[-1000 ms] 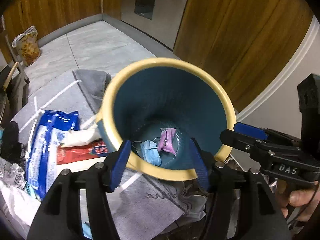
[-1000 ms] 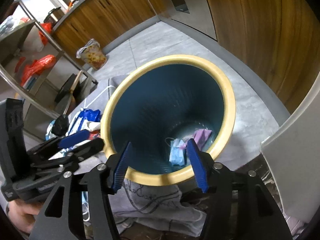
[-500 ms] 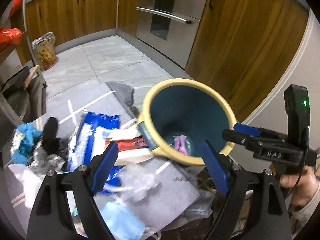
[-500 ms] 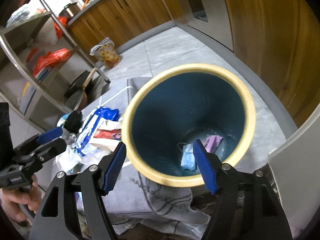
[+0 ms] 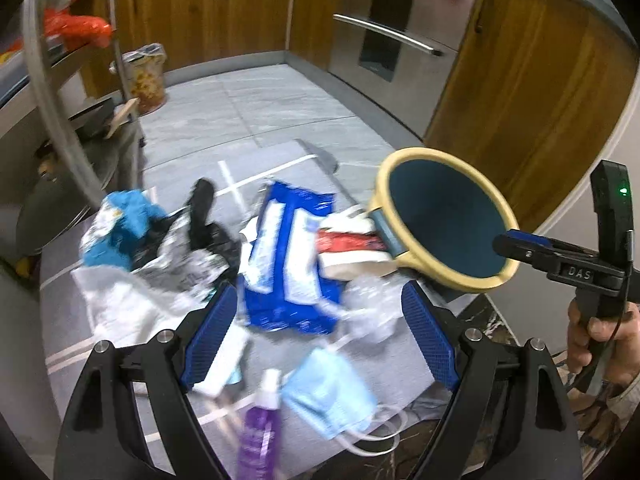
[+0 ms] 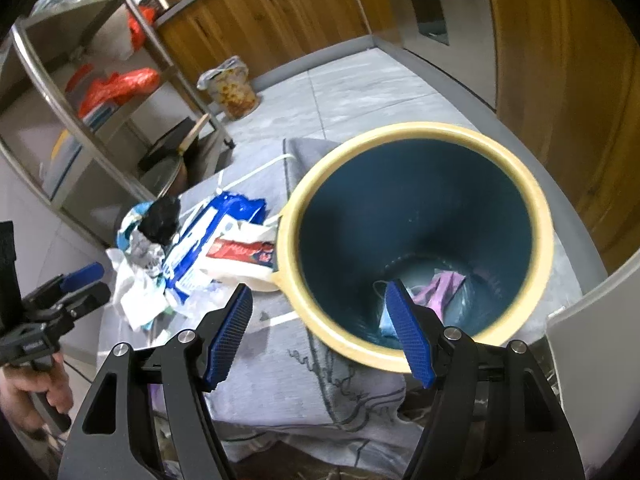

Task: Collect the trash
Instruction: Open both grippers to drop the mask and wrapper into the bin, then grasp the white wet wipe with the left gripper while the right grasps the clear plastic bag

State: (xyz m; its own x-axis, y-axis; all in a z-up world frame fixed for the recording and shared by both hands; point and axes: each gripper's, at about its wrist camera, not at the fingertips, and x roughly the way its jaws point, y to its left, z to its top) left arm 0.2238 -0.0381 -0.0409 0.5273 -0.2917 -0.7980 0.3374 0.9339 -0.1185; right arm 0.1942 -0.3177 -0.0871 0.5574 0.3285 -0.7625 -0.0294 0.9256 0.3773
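Note:
A blue bin with a cream rim (image 6: pixel 416 240) stands at the right end of a grey cloth; it also shows in the left wrist view (image 5: pixel 444 216). A purple and a blue mask (image 6: pixel 440 288) lie in its bottom. My left gripper (image 5: pixel 316 336) is open and empty above a blue-white packet (image 5: pixel 288 256), a light blue mask (image 5: pixel 328 392), clear plastic (image 5: pixel 372 304) and a purple bottle (image 5: pixel 256 432). My right gripper (image 6: pixel 320 328) is open and empty over the bin's near rim.
More trash lies on the cloth (image 5: pixel 120 344): a red-white packet (image 6: pixel 240 252), a black crumpled piece (image 5: pixel 204 212), a blue-white wrapper (image 5: pixel 120 224). A metal shelf rack (image 6: pixel 100 92) stands to the left. Wooden cabinets (image 5: pixel 520 80) and an oven stand behind.
My left gripper has pulled back and left from over the bin to above the trash pile. My right gripper has drawn back slightly and stays open by the bin rim.

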